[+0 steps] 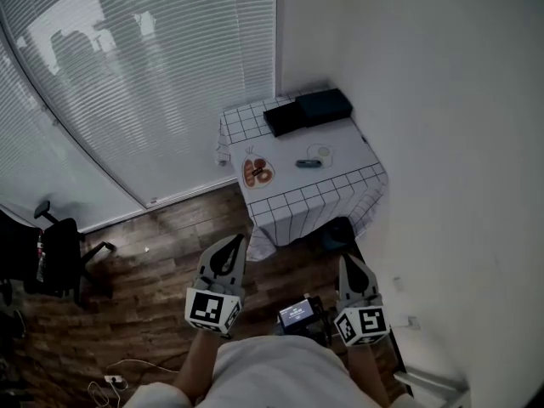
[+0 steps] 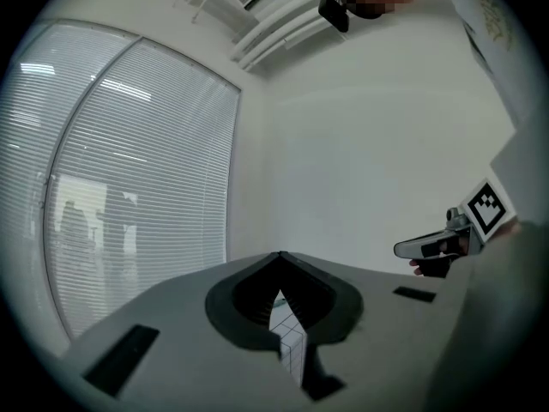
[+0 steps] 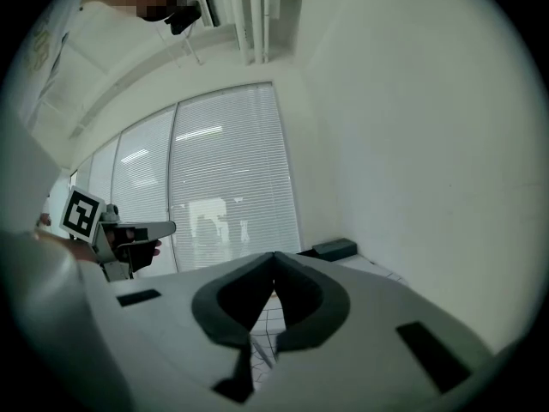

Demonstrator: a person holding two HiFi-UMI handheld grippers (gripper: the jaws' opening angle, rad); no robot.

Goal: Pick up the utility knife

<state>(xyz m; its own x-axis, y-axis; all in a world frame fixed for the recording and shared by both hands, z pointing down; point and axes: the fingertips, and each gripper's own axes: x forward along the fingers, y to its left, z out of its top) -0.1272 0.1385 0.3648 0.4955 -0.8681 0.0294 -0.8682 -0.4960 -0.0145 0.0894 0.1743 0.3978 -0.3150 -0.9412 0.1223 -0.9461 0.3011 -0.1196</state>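
Observation:
In the head view the utility knife (image 1: pixel 308 163), small and blue-grey, lies on the checkered tablecloth (image 1: pixel 314 202) next to a white round item (image 1: pixel 320 151). Both grippers are held low in that view, well short of the table and over the wooden floor. The left gripper (image 1: pixel 234 240) is shut and empty, its jaws meeting at the tip (image 2: pixel 280 254). The right gripper (image 1: pixel 346 260) is also shut with nothing in it (image 3: pixel 274 254). Each gripper view shows the other gripper off to the side, the right gripper (image 2: pixel 446 243) and the left gripper (image 3: pixel 120 234).
A plate with reddish pieces (image 1: pixel 257 172) and two black boxes (image 1: pixel 308 110) sit on the table. A white wall runs along the right, blinds (image 1: pixel 144 75) along the left. An office chair (image 1: pixel 59 253) stands at far left, cables (image 1: pixel 119 371) lie on the floor, and a dark object (image 1: pixel 338 232) sits under the table.

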